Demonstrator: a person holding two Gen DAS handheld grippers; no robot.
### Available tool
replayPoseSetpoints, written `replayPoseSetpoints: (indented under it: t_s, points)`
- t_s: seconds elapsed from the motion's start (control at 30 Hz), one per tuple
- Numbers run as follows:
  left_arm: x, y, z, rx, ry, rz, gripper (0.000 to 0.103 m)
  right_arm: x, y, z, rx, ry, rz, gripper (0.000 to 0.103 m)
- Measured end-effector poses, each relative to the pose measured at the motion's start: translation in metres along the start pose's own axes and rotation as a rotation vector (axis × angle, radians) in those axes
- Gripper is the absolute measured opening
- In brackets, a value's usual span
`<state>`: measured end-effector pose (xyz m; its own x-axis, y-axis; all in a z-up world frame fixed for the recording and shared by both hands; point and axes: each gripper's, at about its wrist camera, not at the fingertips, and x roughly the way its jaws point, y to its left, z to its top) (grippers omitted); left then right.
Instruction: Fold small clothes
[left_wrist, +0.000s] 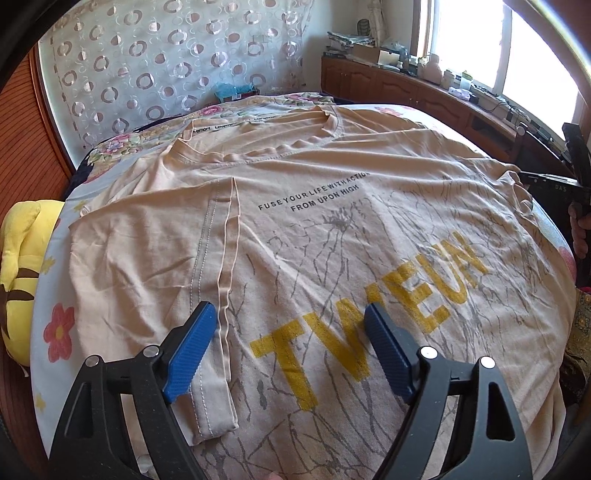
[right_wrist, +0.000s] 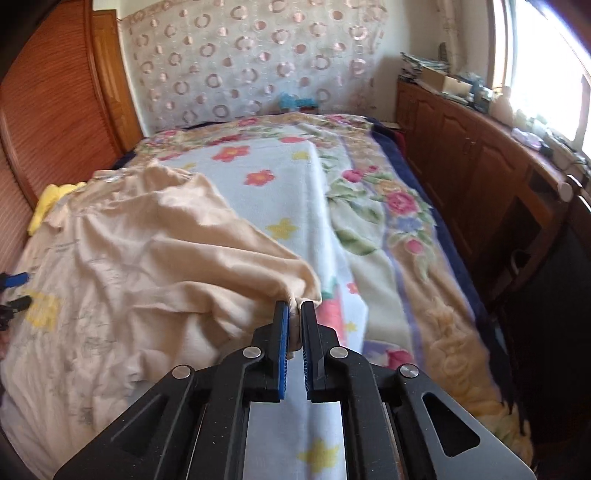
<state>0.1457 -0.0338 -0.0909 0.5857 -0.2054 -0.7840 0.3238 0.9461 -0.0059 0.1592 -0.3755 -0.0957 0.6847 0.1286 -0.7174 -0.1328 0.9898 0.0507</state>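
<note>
Left hand-held gripper (left_wrist: 290, 314) tilts down, wide open over the T-shirt (left_wrist: 332, 229) — right hand-held gripper (right_wrist: 294, 308) pinches its sleeve.

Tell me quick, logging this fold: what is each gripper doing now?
Left gripper: open above the T-shirt, gripping nothing.
Right gripper: shut on the T-shirt's edge.

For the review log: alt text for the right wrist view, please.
The right claw is shut on a bunched edge of a beige T-shirt, lifting it off a floral blanket on a bed. Wooden cabinets stand under a bright window on the right.
</note>
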Motion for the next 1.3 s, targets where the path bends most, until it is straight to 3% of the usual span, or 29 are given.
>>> replayPoseSetpoints:
  t_s: [0.2,0.4,0.53,0.63,0.67,0.83,1.07,1.3]
  points:
    - [0.0,0.0,-0.001,0.0,0.0,-0.001,0.083,-0.024,0.021,0.016,-0.051,-0.082,0.05,0.006]
    - [0.0,-0.001,0.001,-0.001,0.001,0.002,0.083,-0.041,0.07,0.045,-0.148,-0.144,0.134,0.006]
    - [0.0,-0.001,0.001,0.0,0.001,0.003,0.083,-0.039,0.109,0.063,-0.166,-0.135,0.27,0.006]
    - [0.001,-0.001,0.001,0.0,0.001,0.002,0.083,-0.034,0.134,0.066,-0.189,-0.129,0.297,0.006]
    - [0.001,-0.001,0.001,0.0,0.001,0.002,0.083,-0.032,0.14,0.065,-0.191,-0.119,0.307,0.014]
    - [0.0,-0.001,0.0,-0.001,0.001,0.002,0.083,-0.028,0.137,0.055,-0.22,-0.107,0.275,0.027]
    - [-0.011,-0.001,-0.001,-0.014,-0.028,0.026,0.083,-0.015,0.123,0.029,-0.213,-0.024,0.167,0.028]
    - [-0.056,-0.002,-0.005,-0.054,-0.156,0.003,0.083,0.001,0.102,-0.002,-0.15,0.062,0.151,0.028]
